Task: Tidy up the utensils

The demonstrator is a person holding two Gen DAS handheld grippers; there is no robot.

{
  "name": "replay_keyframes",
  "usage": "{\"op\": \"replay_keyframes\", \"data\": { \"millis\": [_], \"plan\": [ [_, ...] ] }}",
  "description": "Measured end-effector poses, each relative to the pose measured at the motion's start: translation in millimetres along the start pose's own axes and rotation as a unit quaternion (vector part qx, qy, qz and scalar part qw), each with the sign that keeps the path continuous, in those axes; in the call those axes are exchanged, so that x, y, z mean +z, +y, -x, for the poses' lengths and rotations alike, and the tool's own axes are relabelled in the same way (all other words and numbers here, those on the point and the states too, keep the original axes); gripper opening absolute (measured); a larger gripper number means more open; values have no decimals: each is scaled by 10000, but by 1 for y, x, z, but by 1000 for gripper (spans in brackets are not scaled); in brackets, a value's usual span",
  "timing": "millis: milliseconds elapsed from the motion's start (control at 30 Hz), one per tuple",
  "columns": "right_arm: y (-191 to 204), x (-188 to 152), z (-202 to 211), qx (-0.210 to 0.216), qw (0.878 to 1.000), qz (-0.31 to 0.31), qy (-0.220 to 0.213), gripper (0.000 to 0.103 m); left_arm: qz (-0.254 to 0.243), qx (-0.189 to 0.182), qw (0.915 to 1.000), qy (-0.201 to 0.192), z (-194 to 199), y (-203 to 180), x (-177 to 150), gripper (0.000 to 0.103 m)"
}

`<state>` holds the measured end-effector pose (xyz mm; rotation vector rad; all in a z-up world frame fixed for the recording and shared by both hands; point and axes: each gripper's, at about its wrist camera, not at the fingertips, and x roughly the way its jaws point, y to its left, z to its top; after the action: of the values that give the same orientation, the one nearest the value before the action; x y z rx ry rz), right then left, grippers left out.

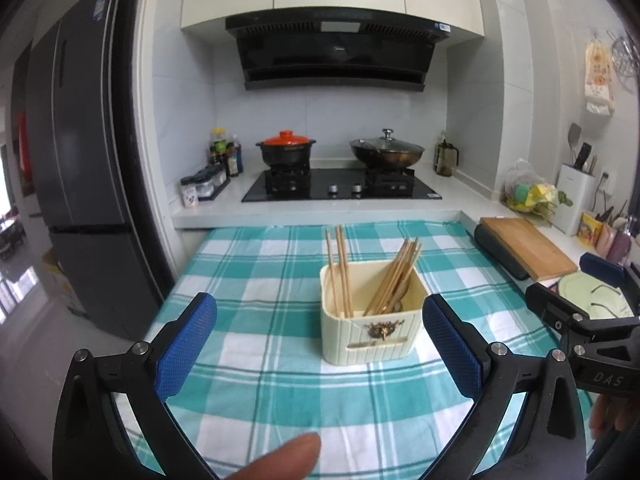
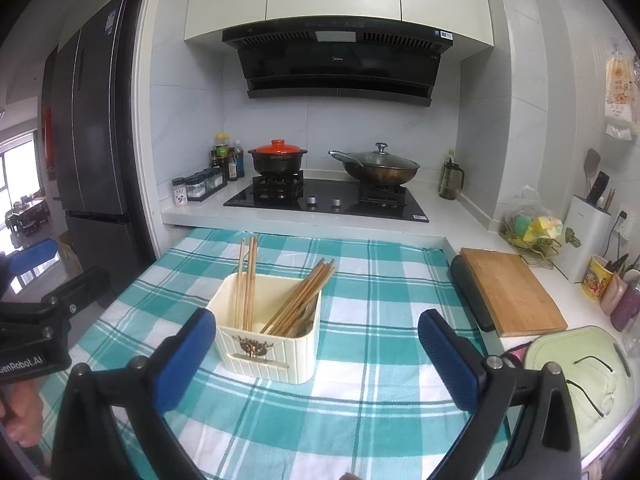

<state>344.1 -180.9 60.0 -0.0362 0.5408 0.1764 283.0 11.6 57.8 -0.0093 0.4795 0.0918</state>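
Kitchen tiles, a hob and a range hood fill the background behind a table (image 1: pixel 260 364) spread with a teal checked cloth. From the left wrist view, the left claw (image 1: pixel 318 344) stands wide apart and holds nothing. Just ahead of it sits a cream holder (image 1: pixel 370 330), with a few chopsticks (image 1: pixel 340 272) upright at its left side and a larger bundle (image 1: pixel 394 280) leaning right. They look light, stiff and smooth, so likely to slip or roll; I would pinch them near the upper ends, clear of the rim. The plastic holder seems light enough to tip if a stick is levered. Something metallic, perhaps a spoon, lies among the leaning sticks, but it is hard to make out. A fingertip cuts into the bottom edge.

From the right wrist view, the right claw (image 2: pixel 318 356) also gapes empty, the holder (image 2: pixel 266 354) near its left pad. Stick bottoms are hidden by the walls.
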Motion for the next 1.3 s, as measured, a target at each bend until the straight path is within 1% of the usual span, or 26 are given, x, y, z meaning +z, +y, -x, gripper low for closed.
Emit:
{"op": "replay_keyframes", "data": {
  "millis": [67, 200, 267, 300, 433, 567, 700, 767, 1300],
  "plan": [
    [4, -10, 14, -56, 10000, -41, 47, 103, 6, 154, 9998, 88, 8, 0, -11, 103],
    [11, -25, 38, 13, 9998, -86, 159, 103, -40, 539, 9980, 327, 22, 1, -23, 103],
    [15, -29, 50, 67, 9999, -79, 116, 103, -81, 792, 9963, 325, 30, 0, -26, 103],
    [17, -30, 55, 95, 9999, -83, 106, 103, -113, 817, 9961, 312, 35, -1, -27, 103],
    [28, -35, 70, 115, 9999, 15, 73, 103, -109, 550, 9975, 437, 51, -1, -33, 103],
    [37, -38, 83, 201, 9997, 111, 55, 103, -176, 627, 9969, 432, 62, -2, -32, 103],
    [42, -37, 93, 238, 9995, 186, -2, 103, 10, 391, 9984, 412, 68, 3, -29, 103],
    [44, -37, 99, 222, 9995, 216, -41, 103, 75, 331, 9986, 396, 71, 5, -28, 103],
    [43, -39, 102, 188, 9996, 186, -41, 103, 37, 425, 9985, 346, 76, 4, -29, 103]
  ]
}}
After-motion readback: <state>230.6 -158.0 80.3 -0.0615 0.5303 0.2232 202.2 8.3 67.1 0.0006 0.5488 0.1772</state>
